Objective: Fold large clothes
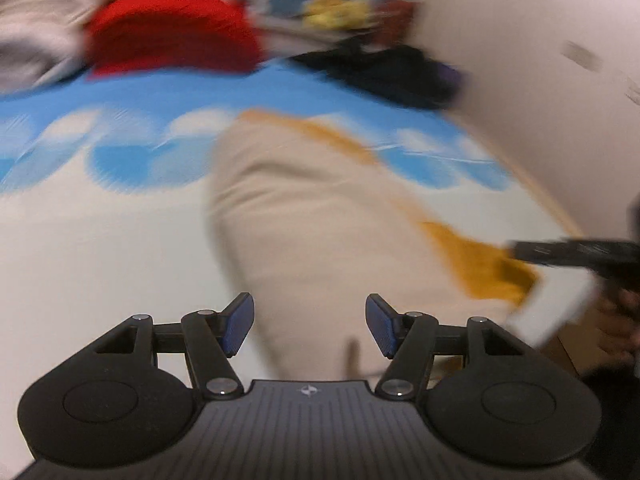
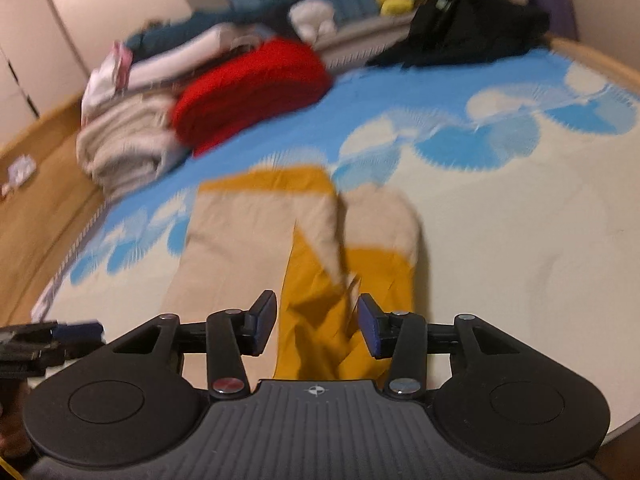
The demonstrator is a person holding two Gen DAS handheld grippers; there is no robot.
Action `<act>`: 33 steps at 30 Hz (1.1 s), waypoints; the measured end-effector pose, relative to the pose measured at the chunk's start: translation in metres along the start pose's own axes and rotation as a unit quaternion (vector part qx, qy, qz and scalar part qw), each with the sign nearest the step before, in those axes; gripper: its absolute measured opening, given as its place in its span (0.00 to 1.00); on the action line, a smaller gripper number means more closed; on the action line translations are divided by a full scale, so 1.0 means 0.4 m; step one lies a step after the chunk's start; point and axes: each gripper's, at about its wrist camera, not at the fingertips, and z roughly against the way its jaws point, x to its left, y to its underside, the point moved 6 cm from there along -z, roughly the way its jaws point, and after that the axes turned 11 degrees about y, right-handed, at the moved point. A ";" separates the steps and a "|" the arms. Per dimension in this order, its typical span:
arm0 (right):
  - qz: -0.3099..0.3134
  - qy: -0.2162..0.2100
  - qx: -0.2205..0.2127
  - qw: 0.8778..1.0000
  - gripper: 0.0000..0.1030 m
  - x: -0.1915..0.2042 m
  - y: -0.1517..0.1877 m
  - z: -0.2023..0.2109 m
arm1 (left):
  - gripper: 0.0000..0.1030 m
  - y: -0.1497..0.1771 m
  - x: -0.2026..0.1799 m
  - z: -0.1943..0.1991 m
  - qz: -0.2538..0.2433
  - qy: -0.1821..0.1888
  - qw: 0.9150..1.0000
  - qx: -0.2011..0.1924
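Beige-and-mustard garment [image 2: 304, 236], partly folded, on bed [image 2: 520, 220]

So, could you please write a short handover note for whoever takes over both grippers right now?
Left gripper: open, holding nothing, above the beige part of the beige and mustard garment.
Right gripper: open, holding nothing, above the mustard part.
The garment lies partly folded on the blue and cream bedcover.
Folded red item and other clothes are piled at the far side.
Left: finish the folds, then probably stack it.
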 end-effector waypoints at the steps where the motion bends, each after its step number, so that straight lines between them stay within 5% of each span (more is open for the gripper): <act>1: 0.005 0.009 0.007 1.000 0.45 0.008 0.007 -0.011 | 0.65 -0.011 0.021 0.004 0.017 -0.016 1.000 -0.001; 4: 0.005 0.028 0.026 0.999 0.45 0.017 0.016 -0.039 | 0.66 -0.055 0.045 -0.013 0.027 -0.027 0.999 -0.024; 9: 0.026 0.056 0.043 0.997 0.45 0.042 0.031 -0.082 | 0.67 -0.050 0.047 -0.050 0.045 -0.015 0.999 -0.004; 14: 0.072 0.070 0.026 0.995 0.06 0.070 0.046 -0.078 | 0.67 -0.038 0.036 -0.055 0.090 0.001 0.996 -0.003; 20: -0.014 0.035 -0.059 0.998 0.00 -0.011 -0.006 0.080 | 0.76 -0.045 0.007 -0.066 0.088 0.020 0.996 0.000; 26: -0.014 0.098 0.001 0.995 0.00 -0.138 0.062 0.094 | 0.78 -0.029 -0.032 -0.090 0.056 0.029 0.998 0.021; 31: -0.038 0.042 -0.019 0.998 0.04 -0.134 0.053 0.111 | 0.78 -0.017 -0.023 -0.104 0.069 0.015 0.997 0.025; 33: -0.060 0.011 -0.033 0.998 0.25 -0.115 0.041 0.108 | 0.78 -0.012 -0.021 -0.106 0.067 0.009 0.997 0.028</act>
